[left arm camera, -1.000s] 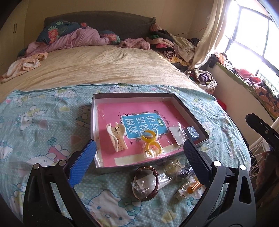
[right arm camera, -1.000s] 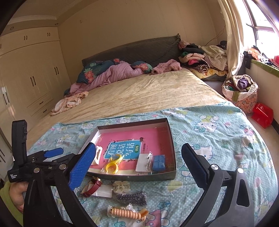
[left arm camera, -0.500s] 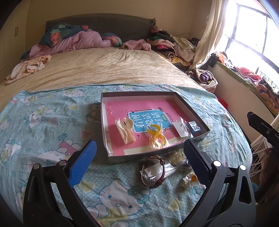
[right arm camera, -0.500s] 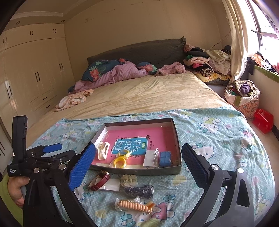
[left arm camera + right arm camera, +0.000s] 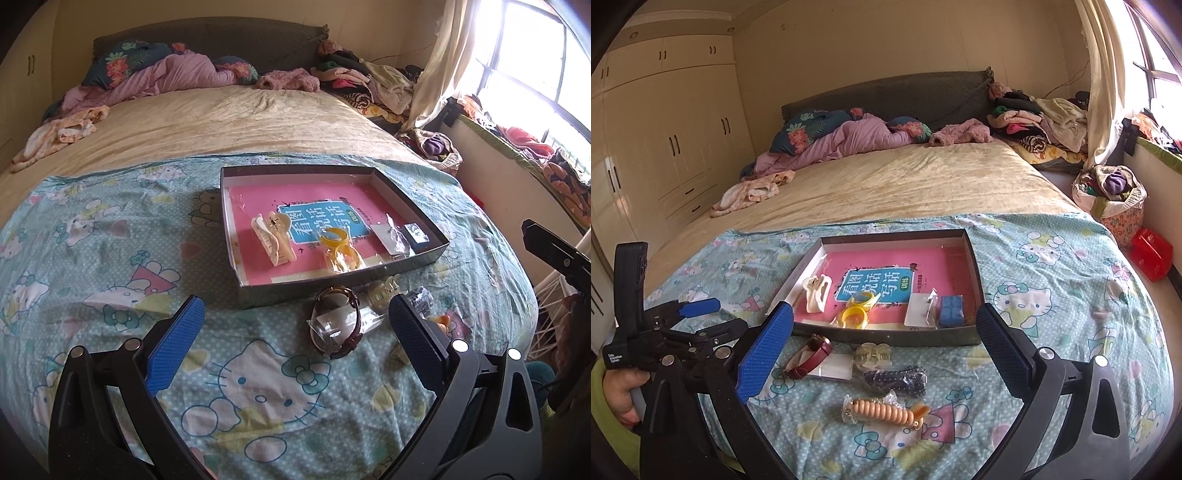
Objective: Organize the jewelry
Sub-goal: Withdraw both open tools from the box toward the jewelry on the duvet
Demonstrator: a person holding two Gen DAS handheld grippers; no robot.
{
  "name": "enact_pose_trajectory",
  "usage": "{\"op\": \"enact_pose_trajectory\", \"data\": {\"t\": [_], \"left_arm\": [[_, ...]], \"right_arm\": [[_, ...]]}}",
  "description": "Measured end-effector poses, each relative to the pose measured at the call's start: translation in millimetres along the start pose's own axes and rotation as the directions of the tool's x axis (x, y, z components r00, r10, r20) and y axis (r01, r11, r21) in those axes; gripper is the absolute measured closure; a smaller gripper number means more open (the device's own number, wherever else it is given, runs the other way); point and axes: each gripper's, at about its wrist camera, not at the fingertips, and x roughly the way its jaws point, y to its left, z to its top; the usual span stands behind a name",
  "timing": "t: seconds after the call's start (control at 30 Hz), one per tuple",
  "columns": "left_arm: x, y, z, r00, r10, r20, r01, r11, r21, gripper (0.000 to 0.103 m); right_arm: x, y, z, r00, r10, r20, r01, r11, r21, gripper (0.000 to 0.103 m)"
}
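Hovering over the bedspread, we are holding both claws wide apart and empty: the left gripper (image 5: pixel 291 325) at the lower middle of its frame, the right gripper (image 5: pixel 884 339) likewise in its own. We are partway through the sorting, judging by the box (image 5: pixel 886 338) at centre frame, which already has a cream hair clip (image 5: pixel 817 293), yellow rings (image 5: pixel 854 315), a card (image 5: pixel 919 314) and a blue case (image 5: pixel 950 310) lying inside. Going left to right along the strip below the box, we are still facing a red strap (image 5: pixel 809 356), a clear clip (image 5: pixel 871 353), dark beads (image 5: pixel 897 378) and a peach coil (image 5: pixel 882 410). Next we are likely needing to lower one claw around a loose piece and close gently; the slippery wrapping may slide.
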Motion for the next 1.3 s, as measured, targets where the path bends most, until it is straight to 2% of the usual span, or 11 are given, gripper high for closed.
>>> {"op": "enact_pose_trajectory", "data": {"t": [0.27,0.67,1.03,1.3], "left_arm": [[2,-1,-10,1.000,-0.006,-0.025,0.007,1.000,0.011,0.010],[15,-6,-26,0.996,-0.039,-0.084,0.040,0.999,0.009,0.010],[37,-19,-39,0.985,-0.083,-0.149,0.085,0.996,0.010,0.010],[58,-17,-44,0.972,-0.123,-0.203,0.120,0.992,-0.025,0.010]], "right_arm": [[3,5,-13,0.999,0.002,-0.041,-0.003,1.000,-0.012,0.005],[22,8,-45,0.988,0.003,-0.157,-0.005,1.000,-0.016,0.005],[46,12,-73,0.963,0.027,-0.268,-0.021,0.999,0.026,0.005],[65,1,-86,0.944,0.021,-0.329,0.011,0.996,0.094,0.005]]}}
